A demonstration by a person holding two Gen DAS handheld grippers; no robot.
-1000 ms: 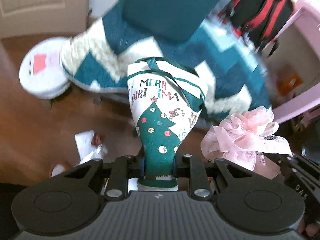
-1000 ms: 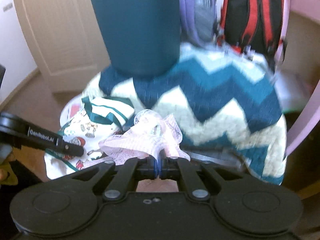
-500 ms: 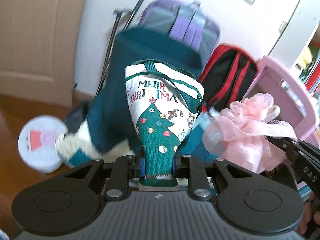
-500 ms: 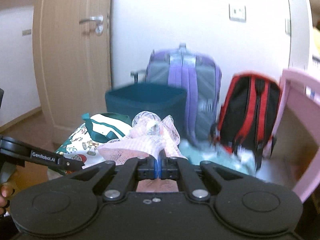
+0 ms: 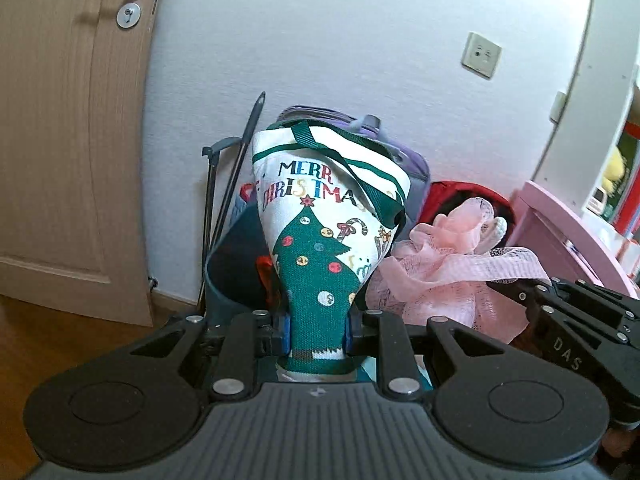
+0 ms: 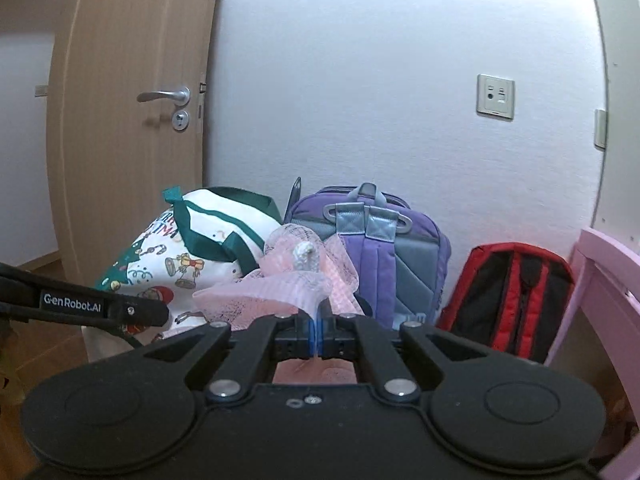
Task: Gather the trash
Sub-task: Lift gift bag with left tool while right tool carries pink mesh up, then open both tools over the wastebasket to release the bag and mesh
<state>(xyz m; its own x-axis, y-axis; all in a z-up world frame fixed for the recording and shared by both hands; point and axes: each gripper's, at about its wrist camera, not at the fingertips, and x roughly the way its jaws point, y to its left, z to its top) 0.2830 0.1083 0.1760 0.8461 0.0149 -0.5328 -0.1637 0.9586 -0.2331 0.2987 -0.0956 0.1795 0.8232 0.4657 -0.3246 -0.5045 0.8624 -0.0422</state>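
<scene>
Left gripper (image 5: 318,330) is pinching a limp Christmas-print cloth bag (image 5: 320,236); right gripper (image 6: 319,334) is clamping a light, crushable pink mesh bundle (image 6: 288,284).

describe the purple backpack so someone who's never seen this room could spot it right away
Look along the white wall right of the wooden door, below the wall socket. The purple backpack stands upright against that wall, straps facing out. Its purple-and-grey panels and grey top handle set it apart from the shorter red-and-black backpack to its right.
</scene>
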